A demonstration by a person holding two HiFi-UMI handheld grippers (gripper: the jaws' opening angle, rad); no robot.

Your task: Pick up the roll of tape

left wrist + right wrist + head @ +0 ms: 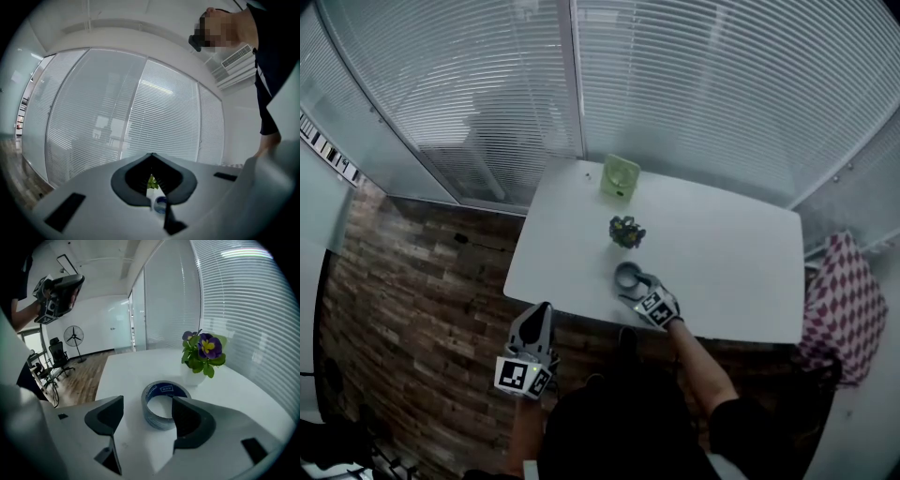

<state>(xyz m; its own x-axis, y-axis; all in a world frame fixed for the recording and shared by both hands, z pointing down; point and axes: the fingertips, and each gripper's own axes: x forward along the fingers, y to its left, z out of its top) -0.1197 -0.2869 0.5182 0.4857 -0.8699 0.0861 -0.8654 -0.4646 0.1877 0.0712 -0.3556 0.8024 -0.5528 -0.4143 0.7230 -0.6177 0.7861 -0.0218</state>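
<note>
A grey roll of tape [625,274] with a blue inner label lies flat on the white table [731,272], near its front edge. My right gripper [637,283] is open and low over the table just behind the roll. In the right gripper view the roll [154,417] sits between and just beyond the jaws of the right gripper [146,405], and the right finger [190,420] covers its right side. My left gripper [539,317] hangs off the table's front left edge with its jaws together and nothing in them. In the left gripper view its jaws [151,157] leave only a slit, through which the roll [161,202] shows.
A small potted plant with purple flowers [626,232] [202,352] stands just beyond the roll. A green box-like object [620,176] sits at the table's far edge. A red-and-white chequered seat [846,300] is at the right. Glass walls with blinds [694,84] stand behind.
</note>
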